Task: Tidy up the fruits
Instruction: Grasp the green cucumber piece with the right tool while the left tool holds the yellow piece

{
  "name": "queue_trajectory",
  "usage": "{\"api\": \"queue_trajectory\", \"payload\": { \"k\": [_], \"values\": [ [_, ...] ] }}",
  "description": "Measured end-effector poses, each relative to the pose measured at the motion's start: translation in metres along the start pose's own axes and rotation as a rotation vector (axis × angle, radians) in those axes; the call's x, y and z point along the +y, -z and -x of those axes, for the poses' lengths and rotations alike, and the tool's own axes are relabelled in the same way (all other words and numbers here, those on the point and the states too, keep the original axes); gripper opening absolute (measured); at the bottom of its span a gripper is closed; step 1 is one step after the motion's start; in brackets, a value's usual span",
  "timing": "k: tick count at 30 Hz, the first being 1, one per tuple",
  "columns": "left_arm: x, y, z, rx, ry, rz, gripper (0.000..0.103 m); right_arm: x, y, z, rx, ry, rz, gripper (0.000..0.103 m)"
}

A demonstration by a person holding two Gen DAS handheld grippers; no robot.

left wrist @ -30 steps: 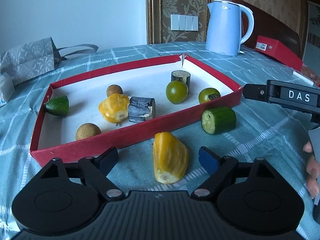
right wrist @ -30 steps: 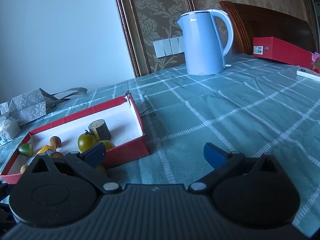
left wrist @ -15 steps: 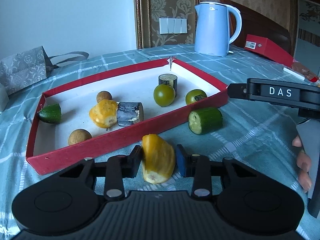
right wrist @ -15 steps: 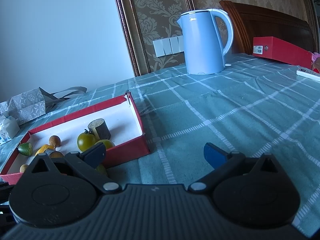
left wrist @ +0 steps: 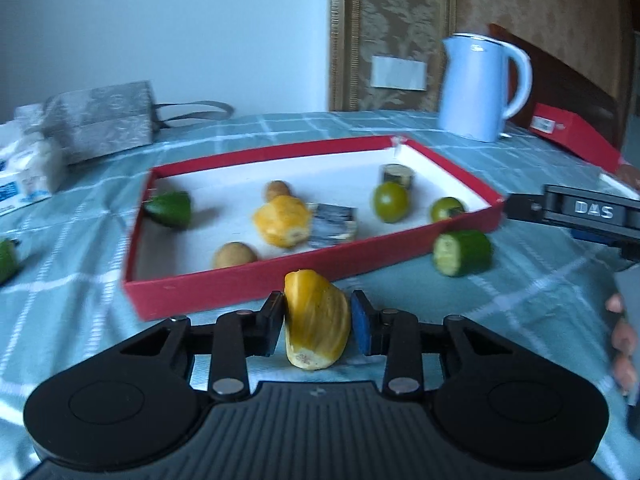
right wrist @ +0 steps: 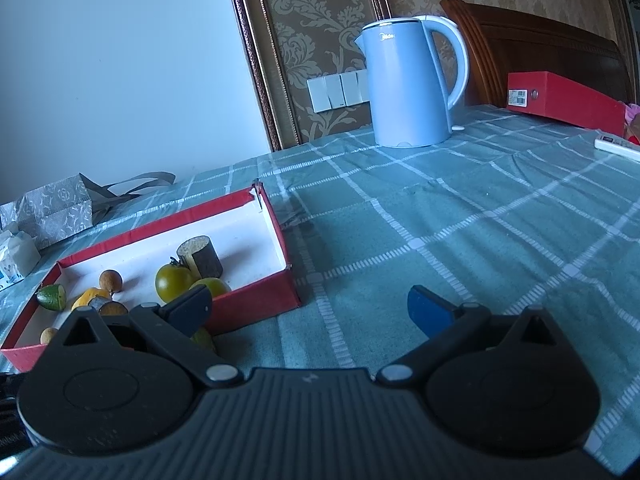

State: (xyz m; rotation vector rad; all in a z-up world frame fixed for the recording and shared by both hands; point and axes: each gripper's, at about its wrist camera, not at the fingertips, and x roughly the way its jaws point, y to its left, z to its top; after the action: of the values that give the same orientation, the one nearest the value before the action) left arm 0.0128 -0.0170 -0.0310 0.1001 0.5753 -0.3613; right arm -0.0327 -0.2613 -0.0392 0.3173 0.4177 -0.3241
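Note:
My left gripper (left wrist: 318,320) is shut on a yellow fruit piece (left wrist: 316,316), held just in front of the near wall of the red tray (left wrist: 248,284). Inside the tray lie another yellow piece (left wrist: 282,220), two green tomatoes (left wrist: 390,202), two brown round fruits (left wrist: 235,255), two dark cylinders (left wrist: 334,226) and a green piece (left wrist: 170,208). A cucumber chunk (left wrist: 462,253) rests on the cloth to the right of the tray. My right gripper (right wrist: 310,308) stands open over the cloth beside the tray's (right wrist: 256,304) right end, with nothing between its fingers.
A blue kettle (left wrist: 480,88) stands behind the tray, with a red box (left wrist: 572,136) to its right. A grey bag (left wrist: 100,120) and a tissue pack (left wrist: 24,172) lie at the left. Another green piece (left wrist: 6,258) sits at the left edge. A person's fingers (left wrist: 622,336) show at the right.
The left jaws closed from wide open onto the yellow fruit piece, and the gripper then moved with it along the tray's front. The right gripper stayed still.

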Motion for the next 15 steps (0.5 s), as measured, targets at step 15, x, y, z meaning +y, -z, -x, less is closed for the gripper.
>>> {"api": "queue_trajectory", "payload": {
  "k": [15],
  "values": [
    [0.011, 0.002, -0.003, 0.025, -0.046, 0.047, 0.035, 0.037, 0.015, 0.017, 0.044, -0.077, 0.182, 0.103]
  ]
}}
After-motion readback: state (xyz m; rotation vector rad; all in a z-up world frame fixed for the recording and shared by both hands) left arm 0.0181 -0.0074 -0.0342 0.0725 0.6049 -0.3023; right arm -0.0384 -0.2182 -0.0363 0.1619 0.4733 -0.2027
